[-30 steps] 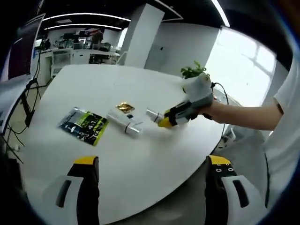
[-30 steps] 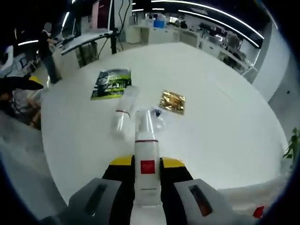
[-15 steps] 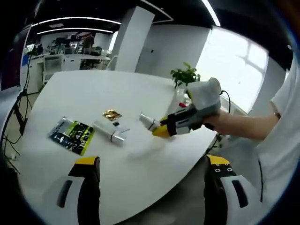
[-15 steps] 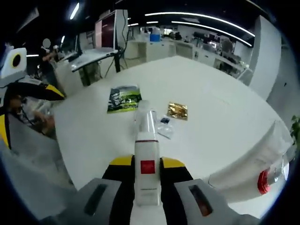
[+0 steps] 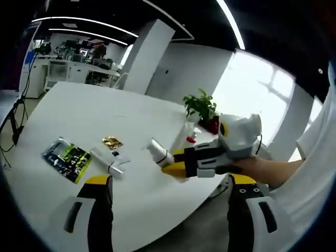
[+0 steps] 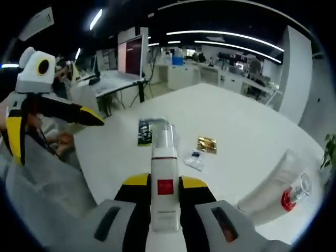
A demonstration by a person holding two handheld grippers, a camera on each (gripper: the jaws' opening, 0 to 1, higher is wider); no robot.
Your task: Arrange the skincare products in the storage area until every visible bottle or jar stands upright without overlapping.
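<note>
My right gripper (image 6: 164, 182) is shut on a white bottle (image 6: 165, 184) with a red square label and a clear cap, held off the white table (image 6: 247, 121). In the left gripper view, that right gripper (image 5: 181, 164) holds the bottle (image 5: 157, 153) above the table's near edge. A pale tube (image 5: 107, 160) lies flat on the table next to a green sachet (image 5: 65, 157). A white tube with a red collar (image 6: 273, 191) sits at the right. My left gripper (image 5: 170, 181) is open and holds nothing; it also appears at the left of the right gripper view (image 6: 94, 118).
A gold sachet (image 6: 207, 144) and a small clear sachet (image 6: 195, 159) lie mid-table, beyond them the green sachet (image 6: 145, 131). A potted plant (image 5: 200, 105) stands at the table's far side. Desks and a monitor (image 6: 131, 58) fill the room behind.
The right gripper has lifted the white bottle off the table and drawn it back toward the near edge. The left gripper stayed open; both views shifted.
</note>
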